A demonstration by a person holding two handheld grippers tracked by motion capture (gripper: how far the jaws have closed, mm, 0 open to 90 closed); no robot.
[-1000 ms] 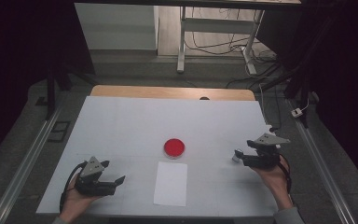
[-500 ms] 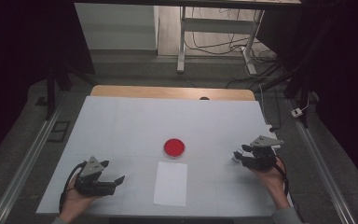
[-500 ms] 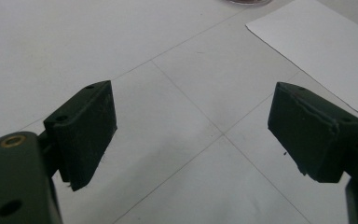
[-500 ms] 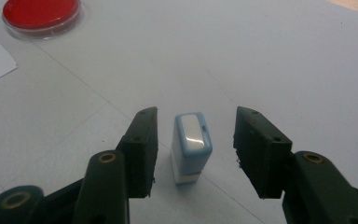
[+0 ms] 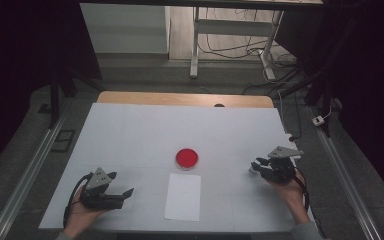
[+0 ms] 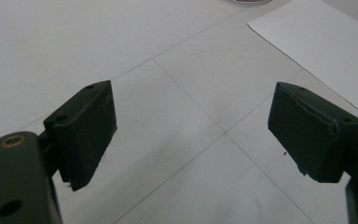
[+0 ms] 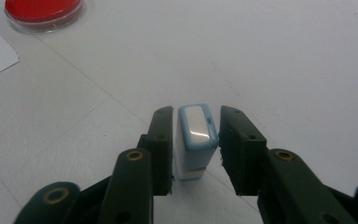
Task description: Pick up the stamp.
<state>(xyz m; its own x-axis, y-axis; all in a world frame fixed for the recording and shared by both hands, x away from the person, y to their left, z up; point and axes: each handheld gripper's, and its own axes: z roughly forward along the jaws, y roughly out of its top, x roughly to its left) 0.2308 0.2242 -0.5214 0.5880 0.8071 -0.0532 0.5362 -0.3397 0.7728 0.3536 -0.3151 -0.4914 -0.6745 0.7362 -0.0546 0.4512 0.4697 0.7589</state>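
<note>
A small upright stamp (image 7: 196, 137), white with a blue-rimmed top, stands on the white table between the jaws of my right gripper (image 7: 196, 116). The jaws have just been closing in on it. Both pads now stand close beside its sides, with thin slits of gap still showing. In the high view the right gripper (image 5: 256, 165) is at the table's right and the stamp (image 5: 252, 170) is at its tips. My left gripper (image 5: 121, 184) rests at the near left, its jaws (image 6: 191, 126) wide open over bare table.
A round red dish (image 5: 186, 158) sits mid-table, also seen in the right gripper view (image 7: 42, 11). A white sheet of paper (image 5: 183, 196) lies just in front of it, its corner showing in the left gripper view (image 6: 326, 42). The table's wooden far edge (image 5: 185, 98) runs along the back.
The right gripper's jaws have narrowed from wide apart to close around the stamp, and the hand has sunk slightly. The left hand has kept still.
</note>
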